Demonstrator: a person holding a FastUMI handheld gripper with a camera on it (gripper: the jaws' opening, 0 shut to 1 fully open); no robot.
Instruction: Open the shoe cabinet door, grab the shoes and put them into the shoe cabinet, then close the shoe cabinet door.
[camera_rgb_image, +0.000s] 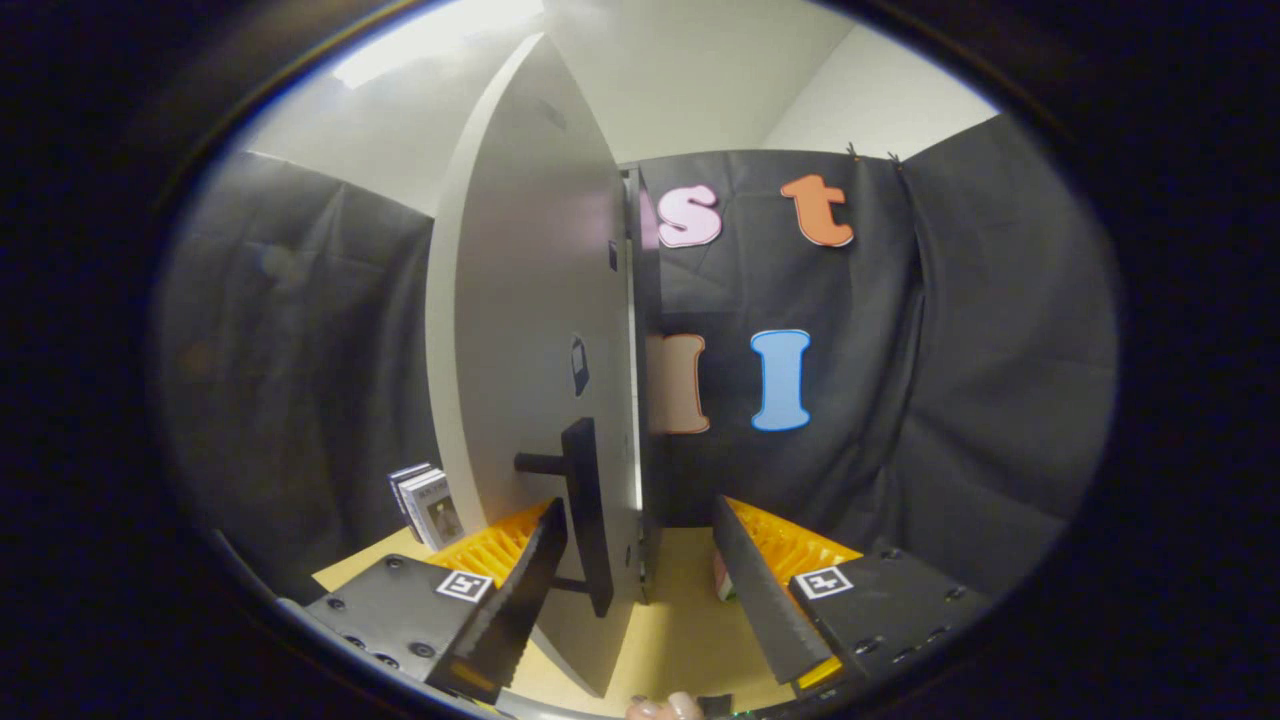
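The gripper (640, 590) has its two fingers spread wide apart, gripping nothing, above a pale wooden floor (680, 640). Between them stands the edge of the tall grey flat-panel shoe cabinet door (530, 330), swung open, with its black bar handle (585, 510) just beside the left finger (520, 600). Beyond the left finger, a small stack of boxes (425, 505) sits near the door's base.
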